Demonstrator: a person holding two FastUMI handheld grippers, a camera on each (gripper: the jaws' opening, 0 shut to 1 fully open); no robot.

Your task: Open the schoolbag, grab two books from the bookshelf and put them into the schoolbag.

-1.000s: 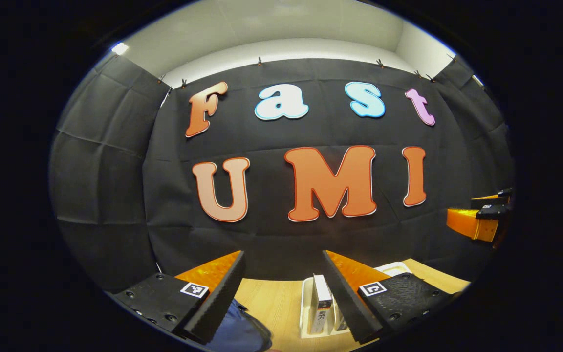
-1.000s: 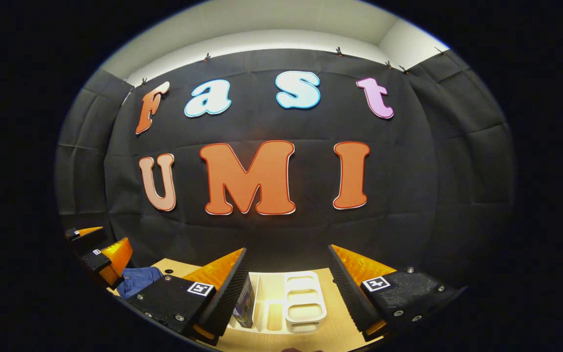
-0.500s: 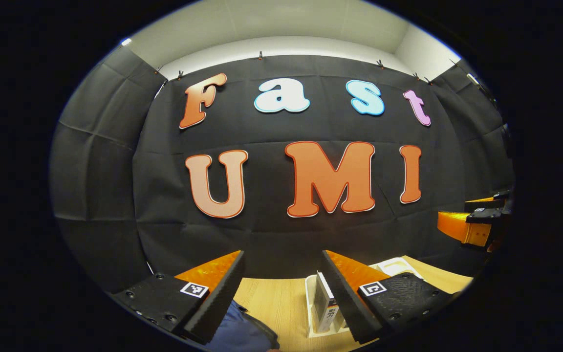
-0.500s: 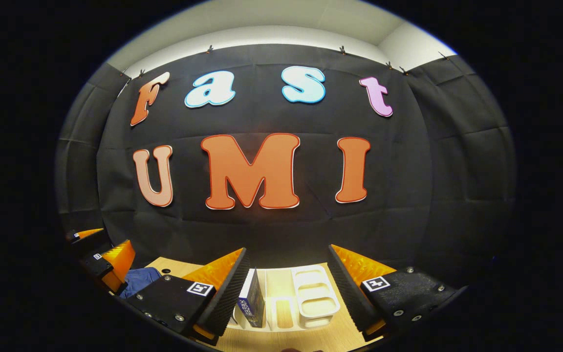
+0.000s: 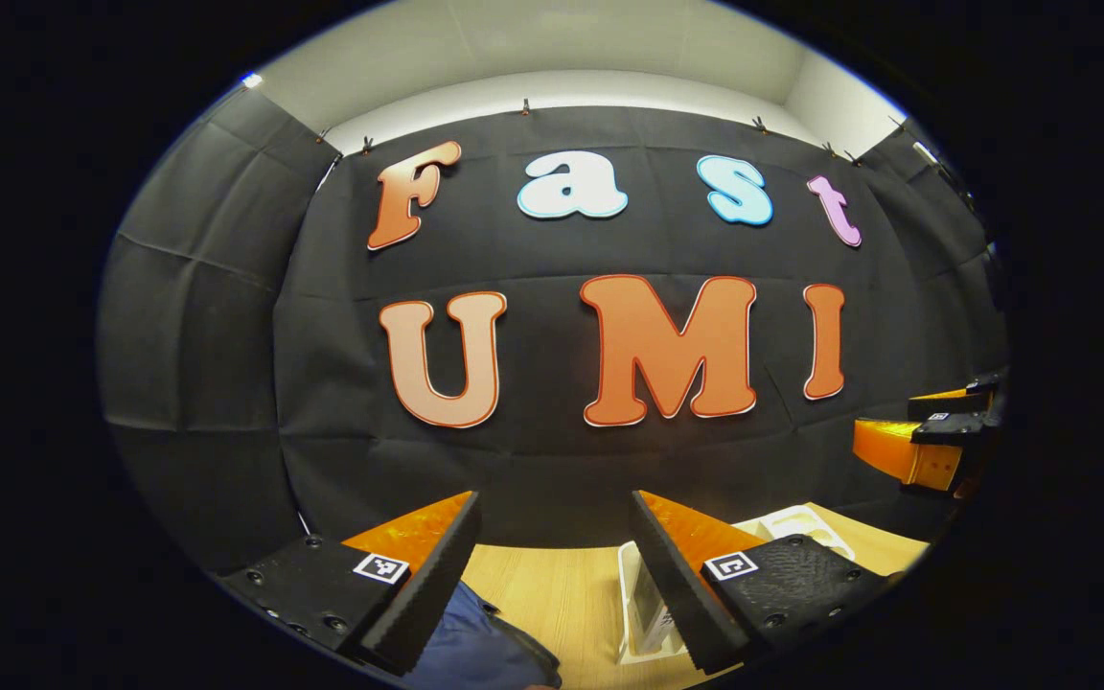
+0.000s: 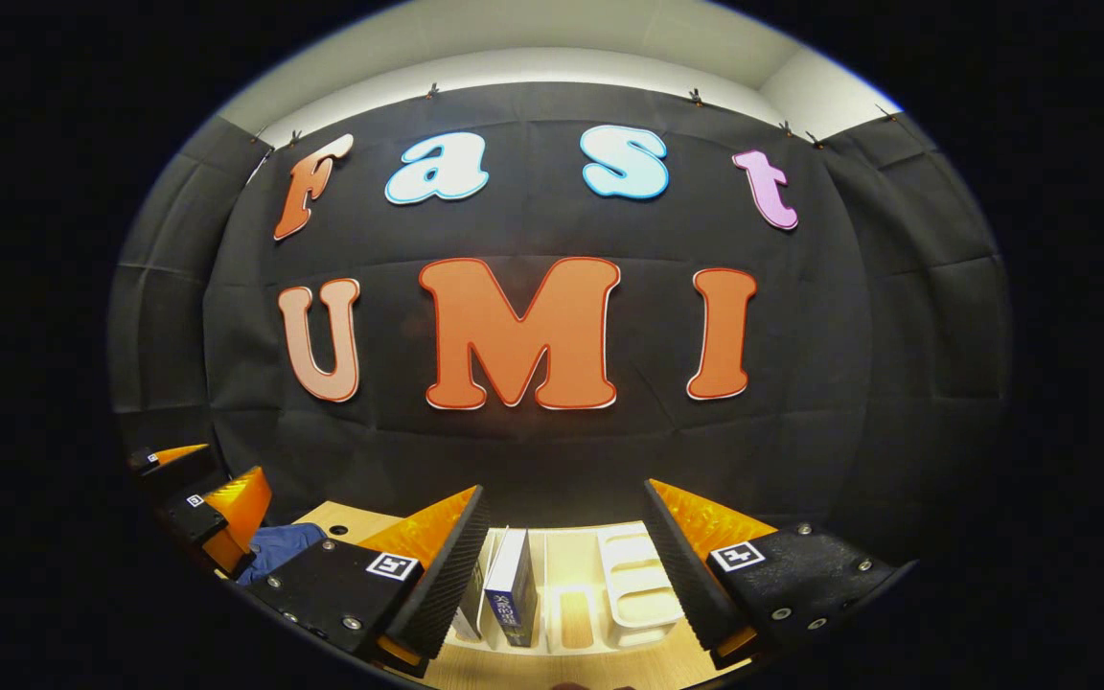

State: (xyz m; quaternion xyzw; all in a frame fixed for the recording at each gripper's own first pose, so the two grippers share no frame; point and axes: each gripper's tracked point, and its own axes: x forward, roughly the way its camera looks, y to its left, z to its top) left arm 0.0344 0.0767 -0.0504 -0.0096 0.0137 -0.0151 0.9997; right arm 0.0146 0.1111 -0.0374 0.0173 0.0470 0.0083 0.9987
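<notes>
Both grippers had drifted slightly rightward over the last second, nothing grasped. Left gripper (image 5: 555,556) hung wide apart and empty above the blue schoolbag (image 5: 475,652) on the wooden table (image 5: 552,594). Right gripper (image 6: 566,556) was likewise wide, empty, now more squarely over the white bookshelf (image 6: 638,594), its upright books (image 6: 512,599) sliding between the fingers. Bag probably unopened yet; task barely started.

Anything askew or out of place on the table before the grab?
Nothing stands out. The books stand upright in the white bookshelf on the table, and the blue schoolbag lies beside it. Left gripper and right gripper are both open, holding nothing.
</notes>
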